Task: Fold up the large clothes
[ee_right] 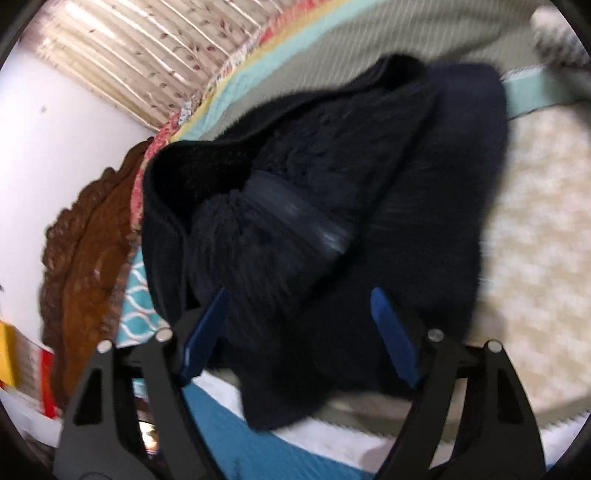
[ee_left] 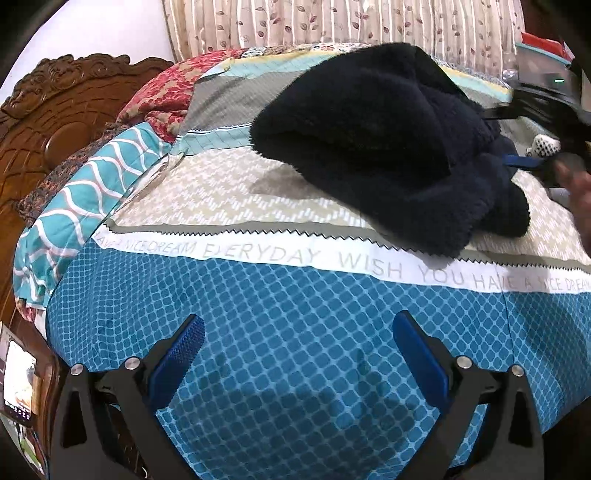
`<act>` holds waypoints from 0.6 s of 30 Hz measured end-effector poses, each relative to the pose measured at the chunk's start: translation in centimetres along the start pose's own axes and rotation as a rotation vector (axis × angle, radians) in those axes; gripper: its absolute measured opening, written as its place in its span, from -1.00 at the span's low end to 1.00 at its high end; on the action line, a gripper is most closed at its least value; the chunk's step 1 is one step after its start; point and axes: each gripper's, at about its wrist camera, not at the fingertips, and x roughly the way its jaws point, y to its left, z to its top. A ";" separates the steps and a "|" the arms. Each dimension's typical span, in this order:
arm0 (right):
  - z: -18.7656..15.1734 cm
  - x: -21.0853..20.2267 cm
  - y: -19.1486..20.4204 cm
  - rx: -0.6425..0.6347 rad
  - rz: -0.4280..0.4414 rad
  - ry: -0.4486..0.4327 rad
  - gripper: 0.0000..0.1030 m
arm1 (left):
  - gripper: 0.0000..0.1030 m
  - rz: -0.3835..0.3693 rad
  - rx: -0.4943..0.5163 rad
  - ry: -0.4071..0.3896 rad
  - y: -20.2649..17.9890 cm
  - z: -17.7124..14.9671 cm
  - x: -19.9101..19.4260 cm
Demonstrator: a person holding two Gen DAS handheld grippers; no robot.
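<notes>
A dark navy fleece garment point(ee_left: 388, 136) lies bunched on the bed, toward the far right in the left wrist view. My left gripper point(ee_left: 297, 332) is open and empty, low over the blue patterned part of the bedspread, well short of the garment. In the right wrist view the garment point(ee_right: 314, 206) fills the middle, with a ribbed band across it. My right gripper point(ee_right: 299, 306) is open, its blue fingertips point(ee_right: 384, 306) either side of the garment's near edge, close above it. That view is motion-blurred. The right gripper also shows in the left wrist view point(ee_left: 546, 122), blurred, at the garment's right end.
The bedspread point(ee_left: 258, 314) carries printed text and teal, beige and grey bands. A carved wooden headboard point(ee_left: 55, 110) stands at left, with pillows point(ee_left: 92, 184) beside it. Curtains point(ee_left: 332, 22) hang behind the bed. A small spotted object point(ee_left: 543, 146) lies past the garment.
</notes>
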 end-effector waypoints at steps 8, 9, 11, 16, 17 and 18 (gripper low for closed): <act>-1.1 -4.1 6.0 -0.154 0.278 0.045 -0.76 | 0.82 -0.012 -0.069 -0.010 3.0 0.5 -1.0; -2.4 -5.7 6.9 -0.231 0.299 0.059 -0.77 | 0.82 -0.017 -0.081 -0.012 3.6 0.7 -1.0; -6.5 -9.4 7.9 -0.363 0.377 0.127 -0.78 | 0.82 -0.019 -0.112 -0.016 4.8 1.3 -1.0; -18.2 -16.6 6.0 -0.497 0.505 0.338 -0.78 | 0.82 -0.057 -0.221 -0.048 8.1 2.7 -1.5; -19.8 -17.2 5.2 -0.503 0.458 0.357 -0.77 | 0.82 -0.078 -0.256 -0.051 9.0 3.1 -1.5; -20.9 -17.8 4.1 -0.493 0.395 0.370 -0.69 | 0.82 -0.095 -0.284 -0.050 9.6 3.3 -1.5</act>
